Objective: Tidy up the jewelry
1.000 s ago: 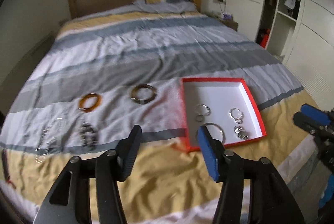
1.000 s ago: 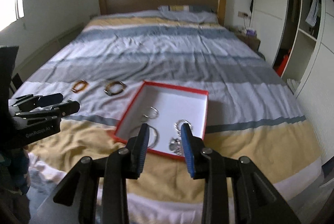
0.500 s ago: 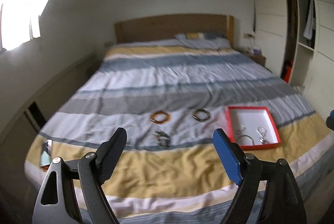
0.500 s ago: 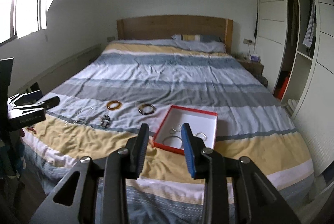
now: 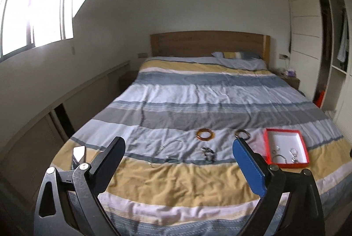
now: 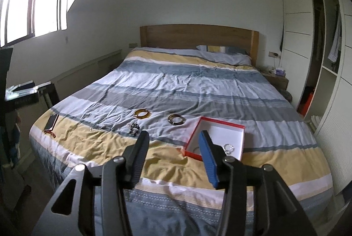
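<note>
Change since earlier: both grippers are seen farther back from the bed than a second ago, so the whole mattress and room are now taken in; the jaws of both have just been opening, with nothing between them.
Left gripper point(image 5: 178, 149): jaws are spread wide and released; nothing is held.
Right gripper point(image 6: 173, 140): jaws are parted about halfway and released; nothing is gripped.
Red box point(image 5: 301, 139): a shallow open tray with a white inside is set flat near the foot of the bed, toward its right side; in the left wrist view its long axis runs roughly from foot to headboard, while in the right wrist view it is turned at a slant.
Box contents: several silver rings and a thin hoop point(image 5: 279, 157) are gathered in the near end.
Amber bangle point(image 5: 205, 133): laid flat on a pale stripe, left of the box.
Dark bangle point(image 6: 176, 119): laid flat between the amber one and the box, apart from both.
Beaded bracelet point(image 6: 134, 127): bunched up nearer the foot, below the amber bangle.
Thin chain point(image 5: 170, 146): stretched out left of the beads; detail cannot be made out.
Phone point(image 6: 51, 122): placed at the left foot corner.
Surface: a striped duvet point(image 6: 187, 86) in blue, grey, white and yellow, lightly creased.
Room: wooden headboard point(image 5: 209, 42), window point(image 5: 33, 9) on the left, wardrobe point(image 6: 316, 49) on the right.
</note>
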### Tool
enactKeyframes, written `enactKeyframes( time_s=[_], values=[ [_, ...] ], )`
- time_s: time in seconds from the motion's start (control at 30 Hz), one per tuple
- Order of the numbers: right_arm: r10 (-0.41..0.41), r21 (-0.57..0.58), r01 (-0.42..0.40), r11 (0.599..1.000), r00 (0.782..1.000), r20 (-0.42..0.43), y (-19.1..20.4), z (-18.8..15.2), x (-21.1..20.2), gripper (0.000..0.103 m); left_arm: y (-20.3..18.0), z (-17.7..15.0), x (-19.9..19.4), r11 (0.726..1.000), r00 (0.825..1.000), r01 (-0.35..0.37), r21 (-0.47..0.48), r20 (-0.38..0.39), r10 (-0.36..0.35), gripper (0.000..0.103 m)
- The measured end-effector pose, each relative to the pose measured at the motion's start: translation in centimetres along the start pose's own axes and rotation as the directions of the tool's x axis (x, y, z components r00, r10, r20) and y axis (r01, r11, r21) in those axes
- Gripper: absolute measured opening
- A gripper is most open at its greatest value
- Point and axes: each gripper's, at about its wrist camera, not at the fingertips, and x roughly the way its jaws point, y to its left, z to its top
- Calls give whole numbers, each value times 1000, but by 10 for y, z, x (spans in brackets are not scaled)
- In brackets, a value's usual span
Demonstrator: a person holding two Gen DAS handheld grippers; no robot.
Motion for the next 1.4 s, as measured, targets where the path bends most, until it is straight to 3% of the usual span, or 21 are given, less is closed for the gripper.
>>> enactKeyframes(
  time_s=[0.23,0.53,0.77,1.03,1.23,1.4],
  values=[
    [38,-28,-39,999,998,-50,21,1,51,46,42,-5,46,997,999,-25,-79,-28,23,97],
    [120,-40,-127,991,981,-150,59,3,170,46,73,-48,167,994,976,20,-104,-215,-42,71],
    [192,-34,-207,978,947,-258,94,-6,274,46,87,-75,258,993,948,33,-114,-311,-68,71],
    [230,-13,-251,968,903,-363,124,-28,381,46,89,-105,350,991,914,109,-76,-385,-131,71],
    [239,10,-258,966,881,-407,129,-40,438,46,82,-122,401,988,889,156,-16,-435,-147,73],
    [256,25,-272,962,867,-428,132,-46,468,53,80,-131,428,984,873,179,4,-462,-157,78]
  ],
)
